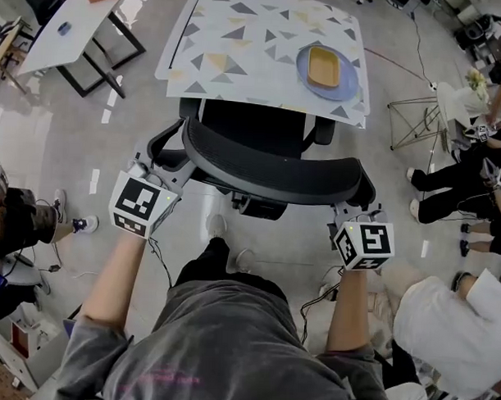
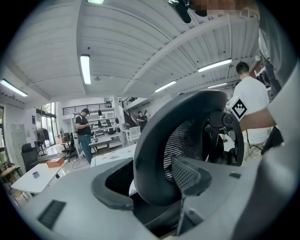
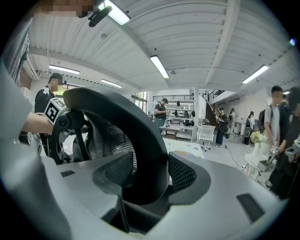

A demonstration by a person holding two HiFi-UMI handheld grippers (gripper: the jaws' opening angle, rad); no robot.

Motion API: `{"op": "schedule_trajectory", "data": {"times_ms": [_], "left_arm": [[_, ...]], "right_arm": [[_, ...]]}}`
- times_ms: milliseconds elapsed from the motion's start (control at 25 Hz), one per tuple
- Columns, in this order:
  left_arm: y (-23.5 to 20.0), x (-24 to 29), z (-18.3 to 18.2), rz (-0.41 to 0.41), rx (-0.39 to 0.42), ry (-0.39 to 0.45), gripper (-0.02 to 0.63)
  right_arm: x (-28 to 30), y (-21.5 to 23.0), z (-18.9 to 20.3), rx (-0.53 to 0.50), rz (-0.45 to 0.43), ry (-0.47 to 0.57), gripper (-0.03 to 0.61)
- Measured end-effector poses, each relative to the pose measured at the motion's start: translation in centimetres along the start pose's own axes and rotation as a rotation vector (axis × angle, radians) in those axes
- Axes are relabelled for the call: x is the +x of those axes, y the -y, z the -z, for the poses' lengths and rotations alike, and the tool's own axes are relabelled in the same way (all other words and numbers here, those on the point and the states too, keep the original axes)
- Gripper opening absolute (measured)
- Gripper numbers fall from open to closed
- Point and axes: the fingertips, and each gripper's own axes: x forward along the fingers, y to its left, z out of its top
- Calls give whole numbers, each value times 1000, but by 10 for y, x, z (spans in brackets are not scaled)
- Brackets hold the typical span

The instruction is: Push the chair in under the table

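1. Chair (image 1: 272, 159) stands at the near edge of the surface (image 1: 240, 39), facing it. The front of the seat (image 1: 249, 125) goes out of sight under that edge. Most of the seat shows on the near side of the surface.
2. The curved top rim of the chair back lies well short of the surface edge, across the person's front.
3. Left claw (image 1: 171, 166) is at the end of the rim that lies toward the surface's left corner. The left gripper view shows the jaws spread wide with the rim between the pads and no firm squeeze on it. I read this claw as open around the rim.
4. Right claw (image 1: 348, 211) is at the rim's other end, below the surface's right corner. The right gripper view shows both pads against the rim, so this claw is closed on the chair back.
5. A plate (image 1: 327, 71) with a yellow dish sits on the surface's right part, clear of the chair.
6. Progress, as a judgement: the push is partly done. The chair is lined up and entered under the edge, but the seat is not fully under.
7. Left to do, as a judgement: press the back further toward the surface until the seat is hidden, then let go.
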Motion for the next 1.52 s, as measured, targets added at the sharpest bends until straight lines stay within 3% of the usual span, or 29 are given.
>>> {"op": "schedule_trajectory", "data": {"times_ms": [1200,1520], "left_arm": [[56,-78,-8,-87,3,35,212],[90,-109,-26,-113,2,96,191]], "right_arm": [[-84,-30,-5,-8,-40,77,219],[-120,-44,-10,-6,-68,116,219]]}}
